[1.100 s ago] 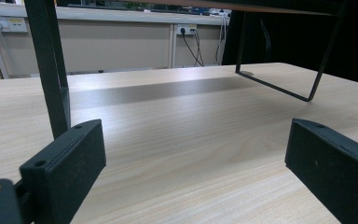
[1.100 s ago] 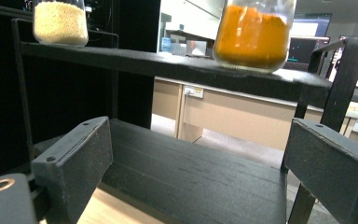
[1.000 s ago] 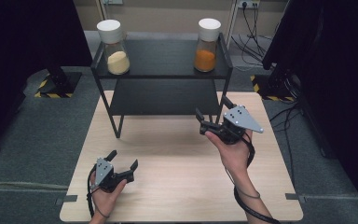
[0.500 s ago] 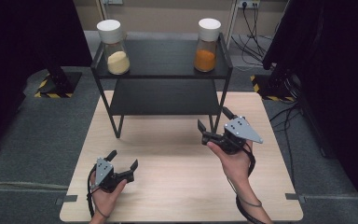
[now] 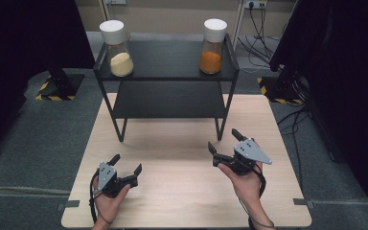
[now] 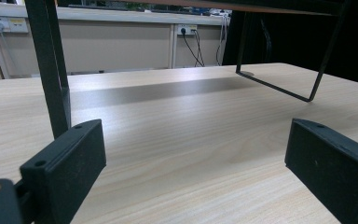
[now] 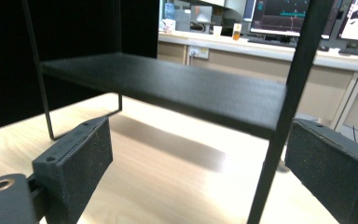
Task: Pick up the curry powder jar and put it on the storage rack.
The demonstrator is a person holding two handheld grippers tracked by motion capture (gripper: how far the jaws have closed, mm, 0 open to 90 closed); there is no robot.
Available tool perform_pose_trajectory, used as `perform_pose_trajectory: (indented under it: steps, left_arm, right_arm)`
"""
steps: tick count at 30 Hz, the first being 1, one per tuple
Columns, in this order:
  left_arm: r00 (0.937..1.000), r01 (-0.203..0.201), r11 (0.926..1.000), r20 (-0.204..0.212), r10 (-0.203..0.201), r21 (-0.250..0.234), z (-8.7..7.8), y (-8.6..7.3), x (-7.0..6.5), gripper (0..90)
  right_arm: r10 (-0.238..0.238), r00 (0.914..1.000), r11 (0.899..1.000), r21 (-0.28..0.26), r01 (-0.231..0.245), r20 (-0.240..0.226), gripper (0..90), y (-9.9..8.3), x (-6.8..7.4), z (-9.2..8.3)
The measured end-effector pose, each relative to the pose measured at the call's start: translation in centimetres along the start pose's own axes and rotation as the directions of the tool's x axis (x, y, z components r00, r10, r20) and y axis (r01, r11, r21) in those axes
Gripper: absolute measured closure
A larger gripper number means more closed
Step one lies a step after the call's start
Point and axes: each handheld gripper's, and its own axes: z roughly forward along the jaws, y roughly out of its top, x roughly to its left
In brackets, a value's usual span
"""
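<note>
right gripper [image 5: 224,143] was held above the near right part of the desk [image 5: 182,201], jaws spread wide, nothing between them. in the right gripper view the jaws pointed at the rack's lower shelf [image 7: 168,88], with the rack's near right leg [image 7: 284,112] standing just ahead of them. left gripper [image 5: 125,164] sat low at the near left of the desk, jaws also wide apart and empty; in the left gripper view only bare desk [image 6: 182,140] lay between them, with a rack leg [image 6: 51,70] just beyond the left jaw.

further out: black two-tier rack [image 5: 167,98] at the far side of the desk. on its top shelf, jar with pale yellow filling [image 5: 117,49] at the far left corner, jar with orange filling [image 5: 212,47] at the far right corner. both upright, white lids on, well apart from each other and from both grippers.

progress, as judged: nothing grasped, both jars untouched on the top shelf. work looked to be at its very start; the right gripper sat nearest the orange jar, so a reach up to it seemed the likely first step. all handling left to do.

count: two grippers, two jars, one rack with two shelves, one desk.
</note>
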Motion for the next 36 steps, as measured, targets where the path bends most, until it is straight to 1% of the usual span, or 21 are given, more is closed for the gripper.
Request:
perform_pose_trajectory:
  steps: [2, 3, 4, 5, 10, 16, 20, 24, 36]
  left_arm:
    - [1.0, -0.001, 1.0, 0.0, 0.001, -0.001, 0.0, 0.0, 0.0, 4.7]
    - [1.0, -0.001, 1.0, 0.0, 0.001, -0.001, 0.0, 0.0, 0.0, 4.7]
    - [1.0, -0.001, 1.0, -0.001, 0.001, -0.001, 0.0, 0.0, 0.0, 4.7]
    - [1.0, -0.001, 1.0, -0.001, 0.001, -0.001, 0.0, 0.0, 0.0, 4.7]
    - [1.0, -0.001, 1.0, -0.001, 0.001, -0.001, 0.0, 0.0, 0.0, 4.7]
    - [1.0, -0.002, 1.0, -0.001, 0.002, -0.001, 0.0, 0.0, 0.0, 4.7]
    - [1.0, -0.002, 1.0, -0.001, 0.002, -0.001, 0.0, 0.0, 0.0, 4.7]
    - [1.0, -0.002, 1.0, -0.002, 0.002, -0.002, 0.0, 0.0, 0.0, 4.7]
    - [1.0, -0.003, 1.0, 0.0, 0.003, -0.002, 0.0, 0.0, -0.1, 4.7]
  right_arm:
    - [0.006, 1.0, 1.0, 0.012, -0.006, 0.0, 7.9, -0.8, -0.1, -0.3]
    - [0.006, 1.0, 1.0, 0.012, -0.006, 0.0, 7.9, -0.8, -0.1, -0.3]
    - [0.016, 0.9999, 1.0, 0.023, -0.016, 0.002, 7.9, -1.6, -0.2, -0.6]
    - [0.016, 0.9999, 1.0, 0.023, -0.016, 0.002, 7.9, -1.6, -0.2, -0.6]
    - [0.028, 0.9996, 0.999, 0.043, -0.028, 0.0, 7.9, -3.5, -0.2, -1.2]
    - [0.029, 0.9996, 0.996, 0.09, -0.028, -0.007, 8.0, -5.8, 0.1, -1.7]
    - [0.032, 0.9995, 0.994, 0.101, -0.031, -0.005, 8.2, -6.8, 0.3, -2.0]
    - [0.042, 0.9991, 0.994, 0.1, -0.042, 0.002, 8.2, -7.3, 0.4, -2.1]
    - [0.035, 0.9994, 0.992, 0.125, -0.036, 0.006, 8.3, -8.4, 0.9, -2.3]
